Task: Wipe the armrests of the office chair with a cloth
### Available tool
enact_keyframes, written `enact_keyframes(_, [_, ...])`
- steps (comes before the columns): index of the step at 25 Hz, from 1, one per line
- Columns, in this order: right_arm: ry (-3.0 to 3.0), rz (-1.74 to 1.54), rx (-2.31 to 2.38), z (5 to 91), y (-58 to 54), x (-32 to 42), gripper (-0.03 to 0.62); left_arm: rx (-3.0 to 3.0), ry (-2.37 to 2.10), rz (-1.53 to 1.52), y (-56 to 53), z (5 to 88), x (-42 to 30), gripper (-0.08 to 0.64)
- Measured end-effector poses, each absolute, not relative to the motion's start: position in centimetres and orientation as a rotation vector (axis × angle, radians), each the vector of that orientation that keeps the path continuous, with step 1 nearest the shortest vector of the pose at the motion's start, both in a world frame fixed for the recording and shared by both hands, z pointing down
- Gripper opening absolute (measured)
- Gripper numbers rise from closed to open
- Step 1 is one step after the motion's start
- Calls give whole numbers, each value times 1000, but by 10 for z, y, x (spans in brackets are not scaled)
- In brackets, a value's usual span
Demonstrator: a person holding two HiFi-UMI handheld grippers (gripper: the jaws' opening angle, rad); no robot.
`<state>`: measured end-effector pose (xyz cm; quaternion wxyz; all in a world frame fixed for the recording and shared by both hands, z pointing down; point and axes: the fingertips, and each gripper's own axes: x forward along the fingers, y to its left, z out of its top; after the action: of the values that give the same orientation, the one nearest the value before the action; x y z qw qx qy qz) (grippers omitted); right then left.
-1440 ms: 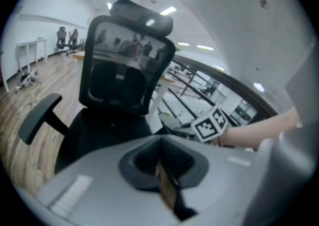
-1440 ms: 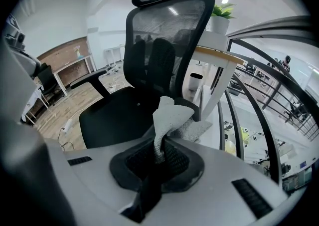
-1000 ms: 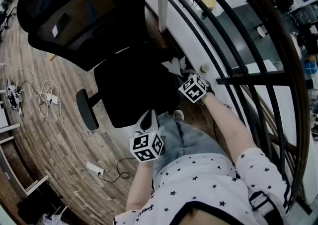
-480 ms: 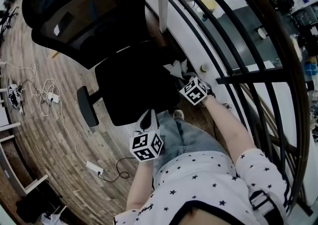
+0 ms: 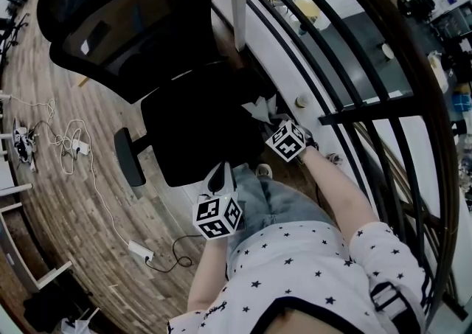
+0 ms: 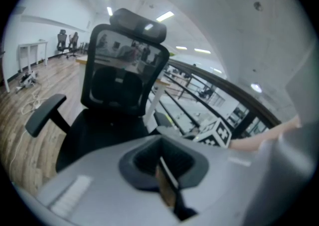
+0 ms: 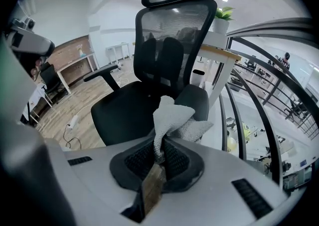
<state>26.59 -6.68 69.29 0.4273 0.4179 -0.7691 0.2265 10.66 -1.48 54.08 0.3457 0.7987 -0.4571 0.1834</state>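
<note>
The black office chair (image 5: 195,130) stands in front of me, its mesh back (image 7: 172,35) facing the right gripper view. My right gripper (image 5: 274,122) is shut on a grey-white cloth (image 7: 172,117), which bunches up from the jaws over the chair's right armrest (image 7: 197,95); I cannot tell whether they touch. In the head view the cloth (image 5: 258,106) hides that armrest. The left armrest (image 5: 130,158) sticks out bare on the far side. My left gripper (image 5: 219,174) is held at the seat's near edge, shut with nothing in it (image 6: 162,157).
A curved black railing (image 5: 332,115) runs close along the chair's right side. A white desk leg (image 5: 240,8) stands behind the chair. Cables and a power strip (image 5: 140,251) lie on the wooden floor to the left.
The right gripper and its cloth have shifted slightly back toward me along the right armrest. The left gripper has stayed where it was.
</note>
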Motion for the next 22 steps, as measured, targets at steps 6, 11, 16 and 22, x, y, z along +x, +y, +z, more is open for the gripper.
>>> enact_keyframes(6, [-1920, 566, 1034, 692, -54, 265, 31, 2084, -1190, 472, -9, 536, 108, 6])
enact_keyframes(11, [-1912, 561, 965, 693, -35, 261, 31, 2083, -1200, 467, -4, 533, 106, 6])
enact_keyframes(16, [-1893, 506, 902, 700, -20, 259, 31, 2084, -1209, 462, 0, 531, 105, 6])
enact_keyframes(22, [-1907, 535, 931, 691, -23, 258, 31, 2094, -1219, 455, 3, 526, 105, 6])
